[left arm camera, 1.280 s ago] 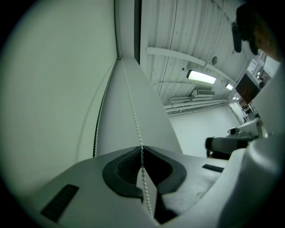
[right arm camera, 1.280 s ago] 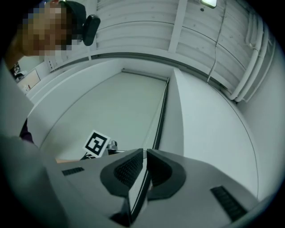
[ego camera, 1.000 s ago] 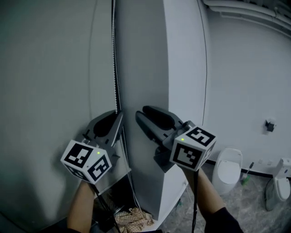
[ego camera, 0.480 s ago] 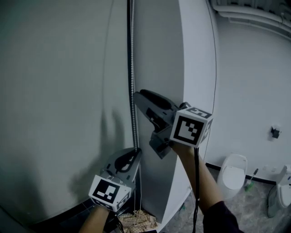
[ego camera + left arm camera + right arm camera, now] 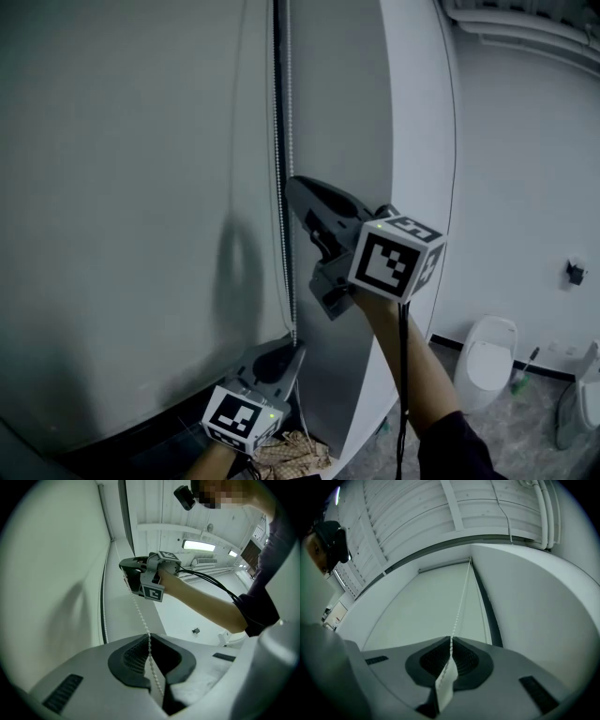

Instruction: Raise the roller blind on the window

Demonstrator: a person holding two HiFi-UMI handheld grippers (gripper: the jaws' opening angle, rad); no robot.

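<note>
The pale grey roller blind [image 5: 131,206] fills the left of the head view. Its white bead chain [image 5: 287,141] hangs down the blind's right edge. My right gripper [image 5: 291,184] is high on the chain and shut on it; in the right gripper view the beads [image 5: 461,599] rise from the closed tips [image 5: 451,639] to the blind's top. My left gripper [image 5: 296,351] is lower on the same chain, also shut on it. In the left gripper view the chain [image 5: 138,613] runs taut from its tips [image 5: 149,637] up to the right gripper [image 5: 125,569].
A white wall column [image 5: 417,141] stands right of the window. Two white toilet fixtures [image 5: 487,361] [image 5: 577,403] and a brush [image 5: 523,370] are on the floor at lower right. A brown patterned heap [image 5: 291,455] lies below the window.
My left gripper has dropped well down along the chain, still shut on it. The right gripper rose to a higher spot on the chain and has held there since.
</note>
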